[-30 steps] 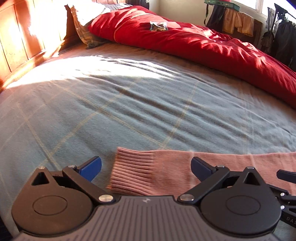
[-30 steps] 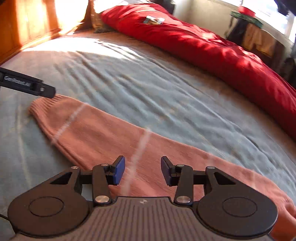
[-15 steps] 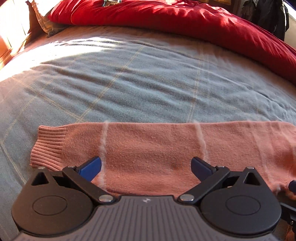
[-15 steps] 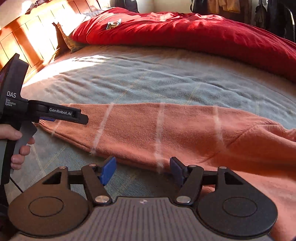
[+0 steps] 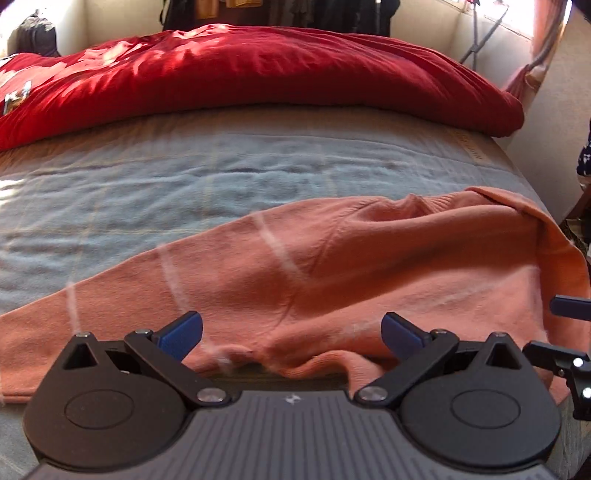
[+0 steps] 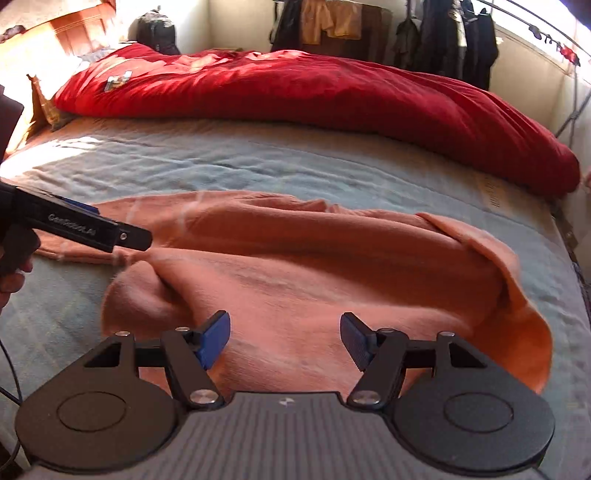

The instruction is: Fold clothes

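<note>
A salmon-pink sweater (image 5: 369, 251) with thin pale stripes lies spread on the blue-grey bed cover (image 5: 184, 177), its sleeve running off to the left and its body rumpled, with one edge flipped over at the right. My left gripper (image 5: 291, 328) hovers open over the near hem where sleeve meets body, nothing between its blue pads. My right gripper (image 6: 284, 332) is open above the sweater's (image 6: 295, 258) body, holding nothing. In the right wrist view the left gripper (image 6: 92, 229) shows side-on at the left, in a person's hand, over the sleeve.
A bunched red duvet (image 6: 314, 96) runs along the far side of the bed. A wooden headboard (image 6: 74, 33) and a dark backpack (image 6: 155, 29) are at far left. Clothes hang along the back wall (image 6: 443, 33). The bed's edge (image 6: 569, 236) drops off at the right.
Both grippers have swept right along the sweater, from the ribbed cuff and sleeve to the body. The right jaws have spread wider. The views have swung toward the foot of the bed.
</note>
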Demonstrator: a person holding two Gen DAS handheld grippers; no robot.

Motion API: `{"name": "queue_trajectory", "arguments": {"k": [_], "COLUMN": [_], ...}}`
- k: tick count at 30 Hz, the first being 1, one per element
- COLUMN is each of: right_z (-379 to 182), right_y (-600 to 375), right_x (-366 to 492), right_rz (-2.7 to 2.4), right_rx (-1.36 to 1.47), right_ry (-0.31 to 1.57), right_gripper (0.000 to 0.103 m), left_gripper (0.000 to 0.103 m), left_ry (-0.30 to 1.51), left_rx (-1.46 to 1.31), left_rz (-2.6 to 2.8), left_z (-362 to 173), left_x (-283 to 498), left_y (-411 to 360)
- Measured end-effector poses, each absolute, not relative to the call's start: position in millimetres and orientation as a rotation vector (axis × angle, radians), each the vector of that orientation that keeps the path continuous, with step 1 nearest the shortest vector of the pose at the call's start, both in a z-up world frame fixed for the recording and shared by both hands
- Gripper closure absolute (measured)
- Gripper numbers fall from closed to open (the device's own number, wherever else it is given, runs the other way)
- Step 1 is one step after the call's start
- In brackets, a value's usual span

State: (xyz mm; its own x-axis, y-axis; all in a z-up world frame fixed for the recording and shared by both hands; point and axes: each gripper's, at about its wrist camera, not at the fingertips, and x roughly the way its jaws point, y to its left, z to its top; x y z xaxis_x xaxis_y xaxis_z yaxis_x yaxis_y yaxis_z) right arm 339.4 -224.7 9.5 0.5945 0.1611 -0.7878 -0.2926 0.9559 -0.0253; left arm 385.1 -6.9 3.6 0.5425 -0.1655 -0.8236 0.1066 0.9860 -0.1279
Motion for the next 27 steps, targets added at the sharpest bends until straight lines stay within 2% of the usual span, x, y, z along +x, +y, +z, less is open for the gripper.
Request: {"name": "queue_trajectory", "arguments": {"k": [8, 12, 17, 20, 22, 27], "right_z": [-12.4, -34.3, -62.5, -68.3, -68.6, -74.1], "right_y": [-310.7, -332.0, -345.8, -351.9, -367.1, -403.1], "right_x": [325.0, 329.0, 340.0, 337.3, 335.6, 344.3], "right_rz": [-0.118, -0.203, -0.226, -0.273, -0.296, -0.417], "right_rx": [-0.152, -0.077, -0.025, -0.214, -0.274, -0.46], "right_ry": [0.997, 1.064, 1.149, 1.123, 1.107, 1.059], "right_gripper": [0.028, 0.018, 0.017, 0.017, 0.012, 0.011], "left_gripper": [0.001, 0.001, 0.001, 0.001, 0.001, 0.001], "left_ry": [1.011, 1.037, 1.059, 1.057, 1.061, 1.069], "left_rx": [0.017, 0.011, 0.019, 0.041, 0.054, 0.048], "left_rz": [-0.257, -0.256, -0.254, -0.253, -0.251, -0.231], "left_z": [-11.1, -13.8, -17.3, -17.0, -18.1, -19.6], "left_x": [389.1, 394.8, 401.7, 402.4, 402.6, 405.6], "left_y": [-76.1, -86.2, -96.0, -100.3, -101.8, -102.1]}}
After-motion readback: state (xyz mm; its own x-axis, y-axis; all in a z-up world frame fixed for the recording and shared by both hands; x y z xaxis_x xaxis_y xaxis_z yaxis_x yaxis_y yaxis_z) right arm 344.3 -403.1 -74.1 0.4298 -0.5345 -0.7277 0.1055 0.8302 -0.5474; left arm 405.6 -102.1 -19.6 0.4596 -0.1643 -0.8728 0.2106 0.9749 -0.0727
